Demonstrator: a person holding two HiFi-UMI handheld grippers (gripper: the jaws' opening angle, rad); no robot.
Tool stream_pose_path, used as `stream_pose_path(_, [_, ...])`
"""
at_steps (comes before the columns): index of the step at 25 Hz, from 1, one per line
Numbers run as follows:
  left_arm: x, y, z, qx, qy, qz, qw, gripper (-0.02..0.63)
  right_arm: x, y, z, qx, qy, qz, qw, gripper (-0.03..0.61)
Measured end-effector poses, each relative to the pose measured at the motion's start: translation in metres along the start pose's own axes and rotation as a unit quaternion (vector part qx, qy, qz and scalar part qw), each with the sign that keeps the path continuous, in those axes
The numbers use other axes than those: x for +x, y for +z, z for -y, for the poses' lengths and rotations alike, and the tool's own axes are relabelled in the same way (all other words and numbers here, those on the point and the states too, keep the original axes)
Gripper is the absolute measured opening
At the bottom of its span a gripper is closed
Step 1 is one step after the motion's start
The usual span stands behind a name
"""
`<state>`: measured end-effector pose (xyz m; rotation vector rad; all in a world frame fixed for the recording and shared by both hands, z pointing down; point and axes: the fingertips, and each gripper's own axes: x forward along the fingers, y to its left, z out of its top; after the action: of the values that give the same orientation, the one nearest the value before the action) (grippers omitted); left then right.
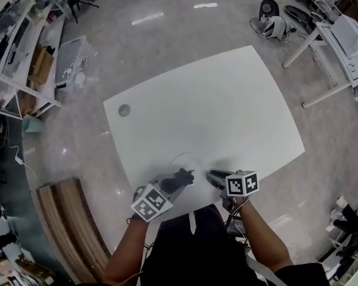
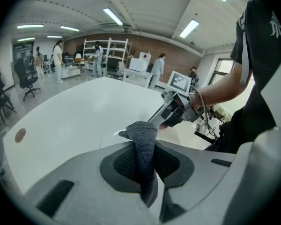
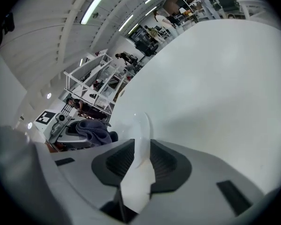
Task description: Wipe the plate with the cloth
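Note:
A white plate (image 1: 188,160) lies near the front edge of the white table (image 1: 227,100), hard to tell apart from the tabletop. My right gripper (image 1: 210,177) is shut on its rim; in the right gripper view the plate (image 3: 141,134) stands edge-on between the jaws. A dark grey cloth (image 1: 181,178) is clamped in my left gripper (image 1: 178,182), just left of the plate. In the left gripper view the cloth (image 2: 143,144) sticks up between the jaws, with the right gripper (image 2: 174,110) close beyond it. The right gripper view shows the left gripper (image 3: 77,131) and the cloth (image 3: 94,129) beside the plate.
A small grey disc (image 1: 124,109) is set in the table's far left corner. On the floor stand a clear bin (image 1: 75,62), shelving (image 1: 18,46) at left, a wooden bench (image 1: 65,219) and a white desk (image 1: 340,37) at right. People stand far off (image 2: 58,60).

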<state>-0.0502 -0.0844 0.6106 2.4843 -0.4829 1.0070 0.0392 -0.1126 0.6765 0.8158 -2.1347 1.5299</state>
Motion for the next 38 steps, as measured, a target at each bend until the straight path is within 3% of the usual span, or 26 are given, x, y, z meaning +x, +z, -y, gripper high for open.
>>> stream_pose_path(5, [0.018,-0.003,0.004,0.083,0.006,-0.072,0.9940,0.055,0.005,0.000,0.004,0.027,0.002,-0.013,1.000,0.086])
stream_pose_path(13, [0.041,-0.002,-0.001,0.120,0.012,-0.110,0.9865,0.055,0.012,-0.006,0.007,0.043,0.011,-0.036,0.998,0.038])
stream_pose_path(20, [0.063,-0.004,-0.009,0.174,0.021,-0.161,0.9713,0.055,0.013,-0.002,0.006,0.055,0.019,-0.030,0.998,0.028])
stream_pose_path(25, [0.068,-0.007,-0.031,0.180,0.034,-0.182,0.9661,0.055,0.015,-0.003,0.007,0.053,0.013,-0.033,0.998,0.026])
stream_pose_path(30, [0.053,-0.014,-0.055,0.161,0.050,-0.190,0.9672,0.054,0.015,-0.002,0.006,0.059,0.008,-0.028,0.998,0.025])
stream_pose_path(38, [0.019,-0.040,-0.051,0.144,0.052,-0.207,0.9664,0.054,0.013,0.002,0.007,0.060,-0.009,-0.013,0.998,0.021])
